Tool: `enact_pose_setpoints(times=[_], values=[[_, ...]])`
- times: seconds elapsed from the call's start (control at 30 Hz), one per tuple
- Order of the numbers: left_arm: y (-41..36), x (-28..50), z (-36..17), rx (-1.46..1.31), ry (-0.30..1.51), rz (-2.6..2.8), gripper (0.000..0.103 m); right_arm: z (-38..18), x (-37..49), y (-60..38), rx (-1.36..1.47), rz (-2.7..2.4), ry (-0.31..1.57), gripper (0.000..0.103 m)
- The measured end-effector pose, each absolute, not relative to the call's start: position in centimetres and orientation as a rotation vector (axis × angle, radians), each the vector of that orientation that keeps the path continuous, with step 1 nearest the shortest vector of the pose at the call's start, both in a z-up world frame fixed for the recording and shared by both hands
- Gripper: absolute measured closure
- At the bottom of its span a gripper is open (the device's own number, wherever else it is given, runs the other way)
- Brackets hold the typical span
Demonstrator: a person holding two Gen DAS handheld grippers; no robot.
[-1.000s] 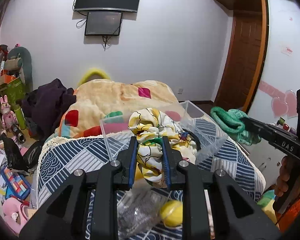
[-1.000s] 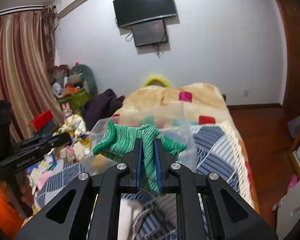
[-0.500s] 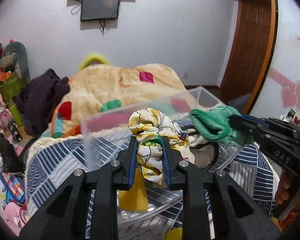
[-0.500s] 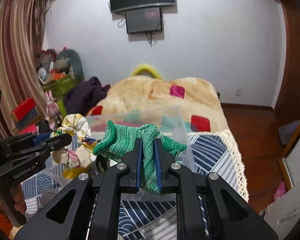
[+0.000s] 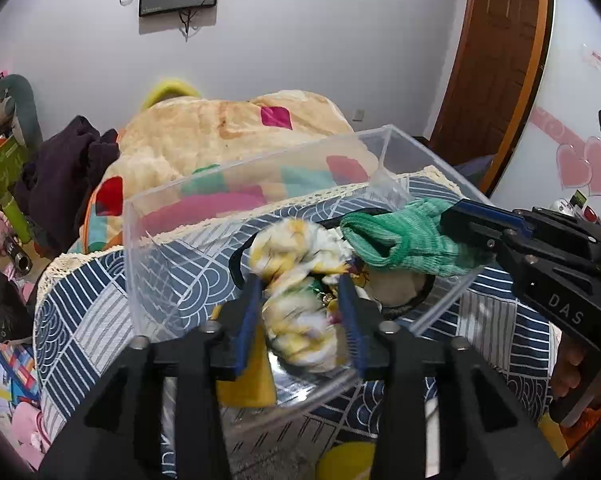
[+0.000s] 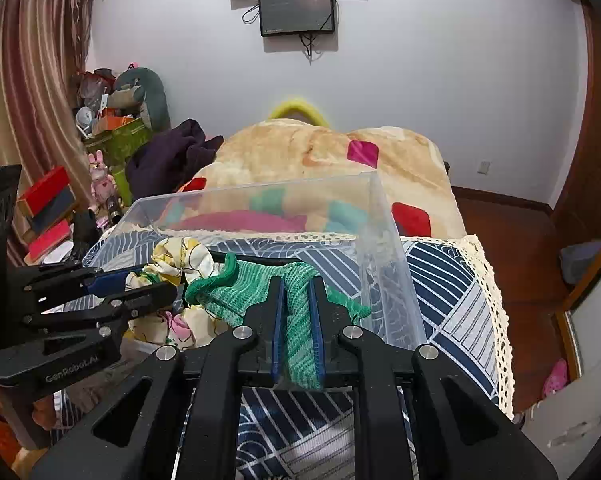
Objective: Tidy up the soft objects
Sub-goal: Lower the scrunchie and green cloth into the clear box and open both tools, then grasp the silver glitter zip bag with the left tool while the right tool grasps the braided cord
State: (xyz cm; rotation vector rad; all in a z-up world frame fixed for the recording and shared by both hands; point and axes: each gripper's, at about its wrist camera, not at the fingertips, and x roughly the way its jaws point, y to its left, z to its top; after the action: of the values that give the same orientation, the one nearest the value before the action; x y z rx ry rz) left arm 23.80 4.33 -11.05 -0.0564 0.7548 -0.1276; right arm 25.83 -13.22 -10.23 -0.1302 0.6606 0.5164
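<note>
Left gripper (image 5: 300,304): jaws parted, blue pads standing clear on either side of the floral cloth (image 5: 296,280). The cloth appears blurred between the pads and hangs over the clear plastic bin (image 5: 148,264); whether the pads touch it cannot be told. In the right wrist view this gripper (image 6: 156,280) enters from the left, its tips at the floral cloth (image 6: 180,260).

Floral cloth: yellow and white print, crumpled, directly ahead of the left gripper's fingertips and inside the bin's outline.

Clear plastic bin: open-topped, transparent, resting on the navy patterned bedspread (image 5: 84,292); it lies just ahead of both grippers. A yellow item (image 5: 246,384) and a dark-rimmed beige item (image 5: 396,292) sit inside, beneath the cloths.

Green knit cloth (image 6: 296,320): clamped between the right gripper's pads, its loose end flopping forward-left toward the floral cloth, over the bin's near edge. In the left wrist view the cloth (image 5: 404,240) sits just right of the floral cloth.

Right gripper (image 6: 297,320): clenched on the green knit cloth, pads pressed to the fabric. Seen from the left wrist it (image 5: 456,220) reaches in from the right.

Behind the bin: a beige blanket (image 6: 320,152) with coloured squares.
</note>
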Motion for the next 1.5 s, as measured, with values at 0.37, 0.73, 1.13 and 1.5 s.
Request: enact_pose_setpoints(times=[0.37, 0.73, 1.13, 1.5], values=[[5.2, 18.1, -6.3, -0.035, 0.588, -0.062, 0.007, -7.0, 22.0, -15.0, -0.103, 0.510, 0.527, 0.035], [6.8, 13.9, -7.6, -0.013, 0.611, -0.013, 0.001, -7.6, 18.3, -16.2, -0.087, 0.566, 0.512, 0.024], [8.2, 13.2, -13.7, -0.063, 0.792, 0.006, 0.001, -14.0, 17.8, -17.5, -0.105, 0.499, 0.703, 0.027], [9.0, 13.6, -17.2, -0.152, 0.875, -0.013, 0.002, -17.7, 17.7, -18.3, -0.084, 0.514, 0.813, 0.062]])
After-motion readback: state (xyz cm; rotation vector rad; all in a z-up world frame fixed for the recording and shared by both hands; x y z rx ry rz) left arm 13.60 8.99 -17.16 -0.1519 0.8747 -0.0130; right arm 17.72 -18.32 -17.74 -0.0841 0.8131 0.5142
